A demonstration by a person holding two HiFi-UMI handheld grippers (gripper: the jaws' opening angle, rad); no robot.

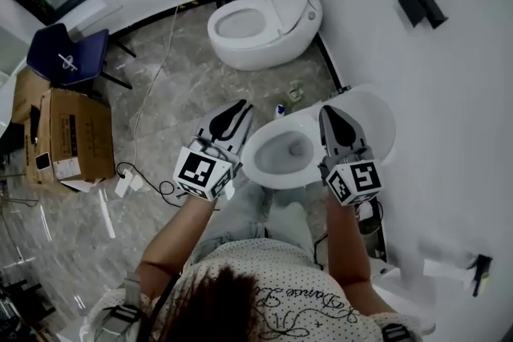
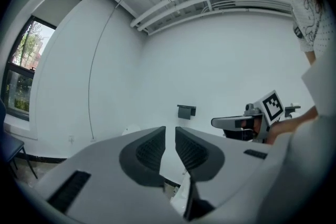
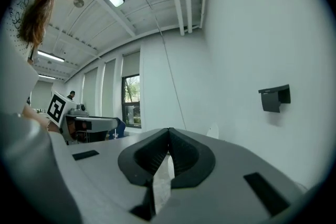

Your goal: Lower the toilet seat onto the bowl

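The near toilet bowl (image 1: 264, 164) stands just in front of me. Its white seat and lid (image 1: 378, 118) are tipped up to the right, against the wall. My left gripper (image 1: 238, 110) hovers over the floor just left of the bowl rim. In the left gripper view the left gripper (image 2: 169, 131) shows a slim gap between its jaws, with only the wall behind it. My right gripper (image 1: 330, 113) hangs over the bowl's right side, next to the raised seat. In its own view the right gripper (image 3: 168, 131) is shut with nothing in it.
A second toilet (image 1: 255, 24) with its lid up stands farther along the wall. A cardboard box (image 1: 74, 136) and a blue chair (image 1: 68, 56) are at the left. A white cable (image 1: 152, 92) runs over the floor. A black holder (image 1: 421, 2) hangs on the wall.
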